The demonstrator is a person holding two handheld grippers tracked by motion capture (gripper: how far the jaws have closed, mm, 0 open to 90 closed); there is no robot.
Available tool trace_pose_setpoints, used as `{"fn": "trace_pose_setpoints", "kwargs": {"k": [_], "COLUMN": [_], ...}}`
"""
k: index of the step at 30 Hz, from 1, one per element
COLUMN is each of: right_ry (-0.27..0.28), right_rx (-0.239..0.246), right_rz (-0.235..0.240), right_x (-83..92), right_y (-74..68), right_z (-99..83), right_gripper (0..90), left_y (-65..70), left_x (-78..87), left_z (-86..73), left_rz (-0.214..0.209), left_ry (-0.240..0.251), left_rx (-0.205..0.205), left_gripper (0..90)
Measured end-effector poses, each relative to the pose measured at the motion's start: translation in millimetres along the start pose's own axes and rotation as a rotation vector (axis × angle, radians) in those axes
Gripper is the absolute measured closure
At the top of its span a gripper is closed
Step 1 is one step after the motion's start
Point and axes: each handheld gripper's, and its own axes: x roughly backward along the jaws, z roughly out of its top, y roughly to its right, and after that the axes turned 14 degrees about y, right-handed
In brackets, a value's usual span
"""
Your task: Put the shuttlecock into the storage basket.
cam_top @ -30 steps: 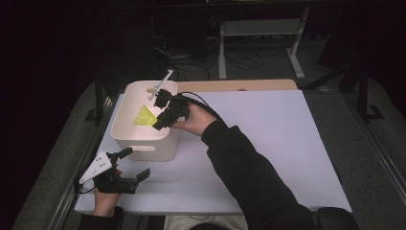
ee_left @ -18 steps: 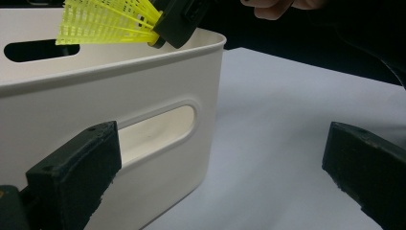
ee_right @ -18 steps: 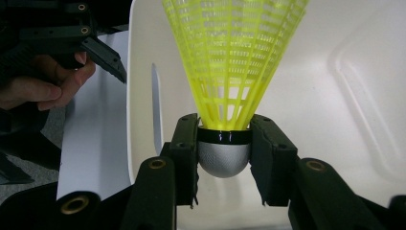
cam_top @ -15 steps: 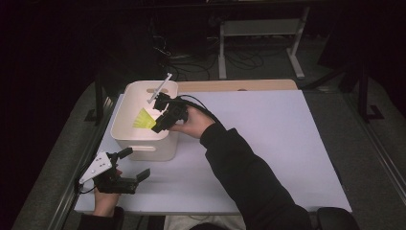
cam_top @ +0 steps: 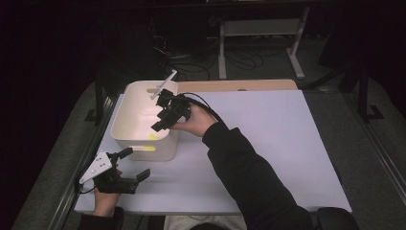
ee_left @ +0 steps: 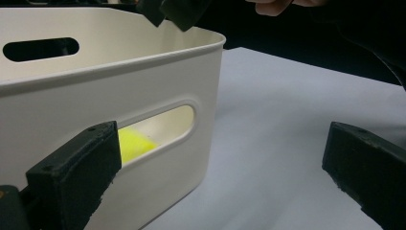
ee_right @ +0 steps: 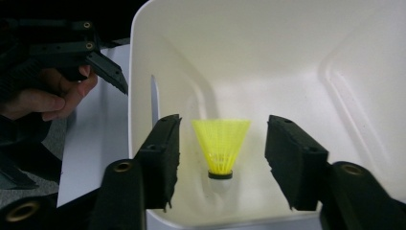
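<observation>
Holding the right gripper (cam_top: 160, 123) over the bin (cam_top: 165, 152), set toward 10 o'clock on the table (cam_top: 287, 143) in the high view, and tipping it down into the bin from the 3 o'clock rim. Having just been opening its jaws, and now standing them partway apart, gripping nothing. Looking along them in the right gripper view and finding the shuttlecock (ee_right: 221, 143) resting on the bin's floor, cork toward 6 o'clock and yellow skirt flaring toward 12, framed in the gap between the pads (ee_right: 165, 158) but farther off and touching neither. Placing the same shuttlecock, in the high view, as a yellow patch (cam_top: 152, 136) close to the bin's 6 o'clock wall, and catching it again as a yellow glow (ee_left: 134, 143) through the handle slot in the left gripper view. Resting the left gripper (cam_top: 135, 163) near 7 o'clock on the table, just off the bin's near corner, apart from it, in a hand coming in from 6 o'clock. Spreading its jaws wide, holding nothing between them, and pointing them past the bin's slotted wall (ee_left: 95, 96) toward bare table.
</observation>
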Motion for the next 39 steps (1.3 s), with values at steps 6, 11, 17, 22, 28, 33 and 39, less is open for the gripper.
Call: {"fn": "trace_pose_setpoints", "kwargs": {"k": [6,11,17,22,28,33,39], "right_ry": [0.018,0.039,0.059,0.077,0.089,0.099,0.103], "right_rx": [-0.002,-0.001,0.000,0.008,0.004,0.006,0.008], "right_rz": [-0.032,-0.058,-0.068,-0.087,-0.099,-0.109,-0.116], "right_x": [9.8,17.0,28.3,36.7,44.3,49.1,55.0], "right_y": [0.0,0.5,1.9,3.1,4.3,5.2,5.6], "right_z": [-0.1,-1.6,-4.2,-6.1,-9.0,-12.6,-16.6], "right_gripper": [26.3,16.7,4.6,0.0,0.0,0.0,0.0], "left_y": [0.0,0.1,0.1,0.0,0.1,0.0,0.0], "left_x": [0.2,0.1,0.1,0.0,0.0,0.0,0.0], "left_z": [0.0,0.0,-0.1,-0.1,-0.1,-0.2,-0.2], "left_rz": [-0.001,-0.001,0.001,-0.001,0.000,0.000,0.000], "left_ry": [-0.001,-0.001,-0.003,-0.004,-0.003,-0.004,-0.004], "left_rx": [-0.002,-0.001,-0.002,-0.003,-0.002,-0.003,-0.005], "left_gripper": [0.0,0.0,0.0,0.0,0.0,0.0,0.0]}}
